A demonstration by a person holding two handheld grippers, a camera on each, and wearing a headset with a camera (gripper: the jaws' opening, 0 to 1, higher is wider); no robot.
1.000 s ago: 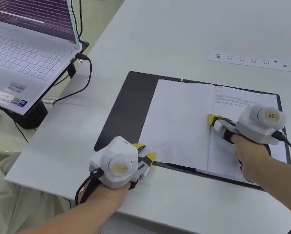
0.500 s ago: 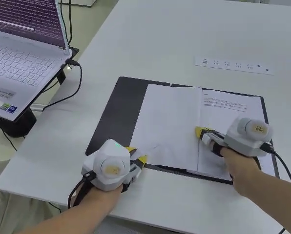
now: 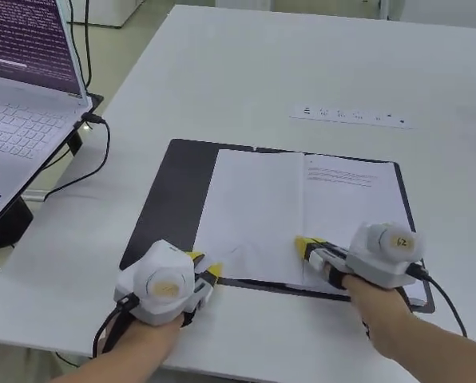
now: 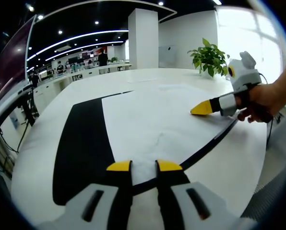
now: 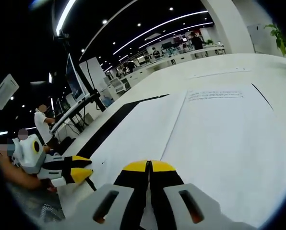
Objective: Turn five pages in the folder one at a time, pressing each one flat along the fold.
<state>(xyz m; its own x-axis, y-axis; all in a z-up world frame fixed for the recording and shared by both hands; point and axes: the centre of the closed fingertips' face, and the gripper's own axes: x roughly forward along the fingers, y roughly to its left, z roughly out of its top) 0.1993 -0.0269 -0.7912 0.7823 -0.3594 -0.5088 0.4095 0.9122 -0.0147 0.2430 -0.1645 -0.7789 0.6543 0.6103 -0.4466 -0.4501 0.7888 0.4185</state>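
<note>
- The left gripper (image 3: 205, 272), held low at the front edge of the white worktop (image 3: 246, 72), points at the near edge of the left-hand white page (image 3: 254, 207); its jaws stand slightly apart.
- The right gripper (image 3: 301, 245), jaws together, rests on the fold of the open black folder (image 3: 170, 199).
- A second ago it was higher up the fold; the left gripper has stayed put.

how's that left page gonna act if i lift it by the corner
Likely floppy: the page looks like a thin single sheet with a faint crease near its lower edge. Probably very light, so it may buckle if pushed. The black folder beneath looks stiffer and should stay put.
</note>
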